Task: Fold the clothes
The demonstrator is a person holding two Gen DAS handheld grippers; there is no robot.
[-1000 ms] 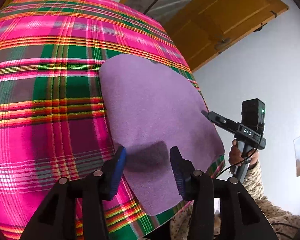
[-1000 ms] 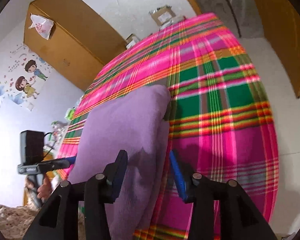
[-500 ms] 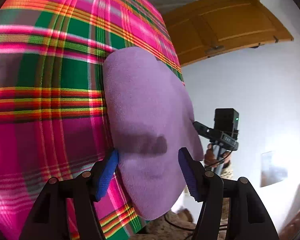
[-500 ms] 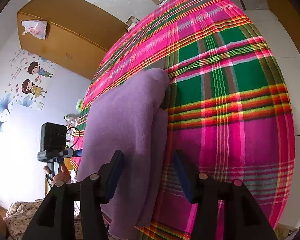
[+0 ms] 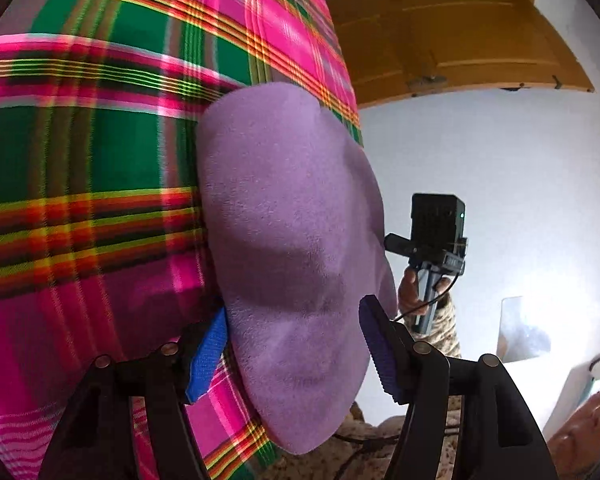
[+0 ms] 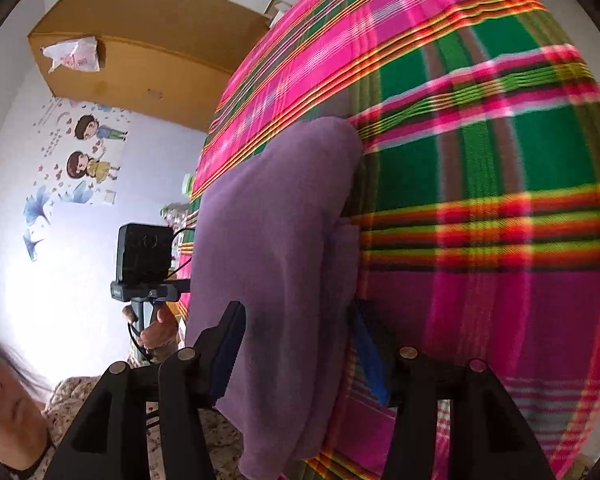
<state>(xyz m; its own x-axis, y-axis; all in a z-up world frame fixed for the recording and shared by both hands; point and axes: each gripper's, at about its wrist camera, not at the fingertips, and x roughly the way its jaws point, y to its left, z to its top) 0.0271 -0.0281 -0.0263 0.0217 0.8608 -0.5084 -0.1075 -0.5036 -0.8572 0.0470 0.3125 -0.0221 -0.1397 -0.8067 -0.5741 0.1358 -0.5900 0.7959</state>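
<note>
The folded purple fleece garment (image 5: 284,248) lies on the plaid bedspread (image 5: 80,184) at its near edge, its long axis running away from both claws, with the left gripper (image 5: 292,344) and right gripper (image 6: 296,344) each spread wide, straddling a near corner.

Bright daylight; a white glare washes out the wall (image 6: 56,280) in the right wrist view. The plaid cloth (image 6: 480,208) smears with motion blur (worst toward its right edge). Fisheye bulging bends everything, corners black.
</note>
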